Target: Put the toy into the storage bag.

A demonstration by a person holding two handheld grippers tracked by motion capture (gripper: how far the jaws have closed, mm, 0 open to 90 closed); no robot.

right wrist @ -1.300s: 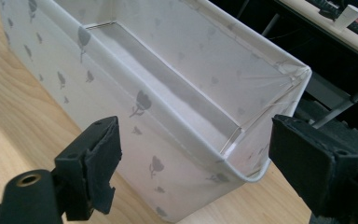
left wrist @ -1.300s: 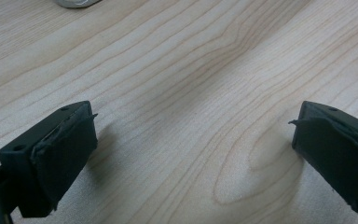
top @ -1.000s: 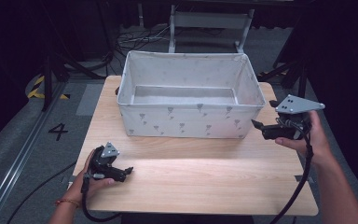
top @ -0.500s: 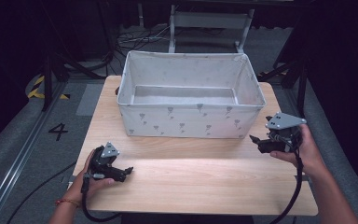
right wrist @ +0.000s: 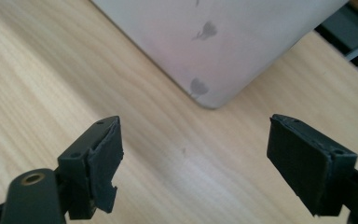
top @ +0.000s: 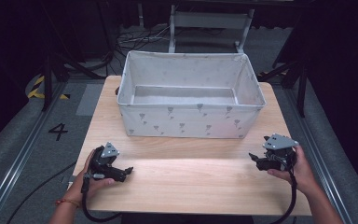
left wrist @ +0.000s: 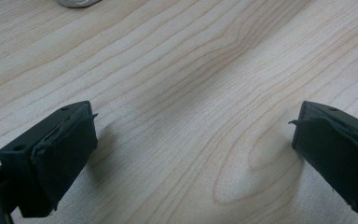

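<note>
Lowered since the earlier frame, the right gripper [top: 257, 160] now sits near the table's [top: 191, 182] right edge, jaws apart and empty; the left gripper [top: 123, 173] too. The fabric bin [top: 191, 122] along the far edge looks light and floppy: best pinched at its rim

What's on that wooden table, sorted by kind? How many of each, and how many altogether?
Pale grey fabric storage bin with small dark prints: 1
Black hand-held two-jaw grippers: 2, the left gripper and the right gripper, both with jaws open and nothing between them
Total: 3
</note>
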